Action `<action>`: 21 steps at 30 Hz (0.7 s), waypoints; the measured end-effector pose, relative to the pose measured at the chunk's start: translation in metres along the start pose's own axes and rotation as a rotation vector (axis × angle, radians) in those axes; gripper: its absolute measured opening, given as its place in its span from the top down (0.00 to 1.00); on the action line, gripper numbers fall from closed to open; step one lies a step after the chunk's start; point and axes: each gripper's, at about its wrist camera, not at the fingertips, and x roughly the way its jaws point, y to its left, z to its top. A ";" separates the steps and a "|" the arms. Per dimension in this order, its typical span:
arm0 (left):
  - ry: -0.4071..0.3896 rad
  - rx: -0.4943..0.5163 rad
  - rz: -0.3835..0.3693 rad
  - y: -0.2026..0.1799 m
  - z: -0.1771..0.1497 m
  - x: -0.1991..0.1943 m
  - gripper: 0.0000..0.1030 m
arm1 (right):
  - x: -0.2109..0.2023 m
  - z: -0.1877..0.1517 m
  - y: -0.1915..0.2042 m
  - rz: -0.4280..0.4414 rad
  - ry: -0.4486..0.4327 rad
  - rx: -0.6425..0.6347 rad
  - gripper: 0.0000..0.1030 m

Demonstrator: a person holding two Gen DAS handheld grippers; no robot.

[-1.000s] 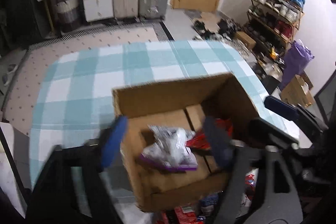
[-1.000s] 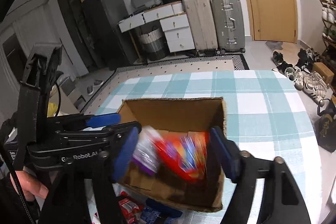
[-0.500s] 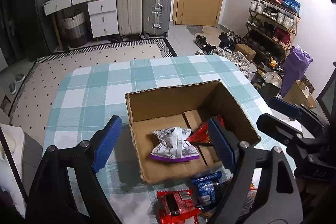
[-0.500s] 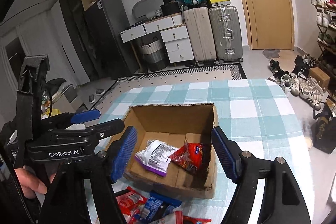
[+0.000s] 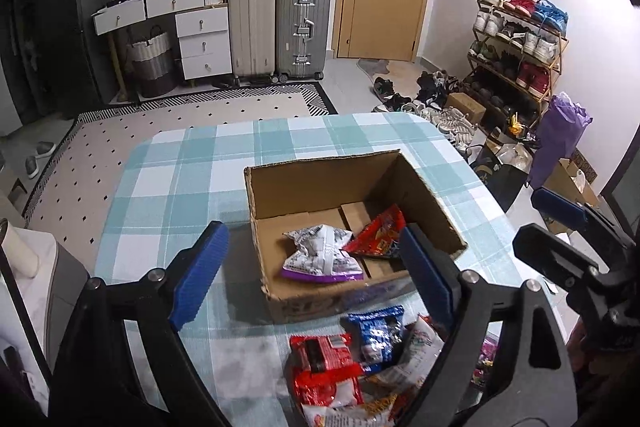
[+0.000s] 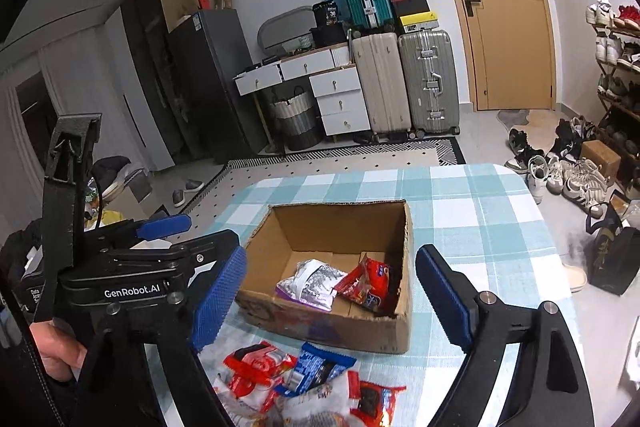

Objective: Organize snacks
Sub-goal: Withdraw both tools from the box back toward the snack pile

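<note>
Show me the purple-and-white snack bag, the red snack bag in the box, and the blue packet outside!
purple-and-white snack bag (image 5: 320,255), left wrist view, crinkled middle.
red snack bag (image 5: 378,233), left wrist view, front face.
blue packet (image 6: 316,369), right wrist view, its middle.

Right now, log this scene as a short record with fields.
container: open cardboard box on the checked tablecloth
inside box: silver and purple packet; red packet beside it, to its right
outside box: pile of snack packets on the cloth at the near side of the box, including a blue packet
left gripper: jaws wide apart, holding nothing, above the box's near edge
right gripper: jaws wide apart, holding nothing
</note>
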 end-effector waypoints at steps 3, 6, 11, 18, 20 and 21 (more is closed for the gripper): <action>-0.019 0.005 0.007 -0.005 -0.006 -0.012 0.15 | -0.014 -0.005 0.004 -0.002 -0.013 -0.010 0.15; -0.035 0.009 0.017 -0.008 -0.012 -0.024 0.15 | -0.029 -0.011 0.006 -0.003 -0.023 -0.005 0.14; -0.044 -0.007 0.007 -0.010 -0.026 -0.044 0.14 | -0.051 -0.022 0.007 -0.007 -0.032 -0.012 0.13; -0.051 -0.023 0.000 -0.013 -0.049 -0.067 0.03 | -0.077 -0.038 0.010 -0.016 -0.038 -0.018 0.12; -0.063 -0.028 0.004 -0.014 -0.057 -0.075 0.01 | -0.084 -0.044 0.012 -0.018 -0.039 -0.023 0.11; -0.065 -0.027 0.008 -0.014 -0.060 -0.076 0.01 | -0.086 -0.046 0.012 -0.015 -0.041 -0.024 0.11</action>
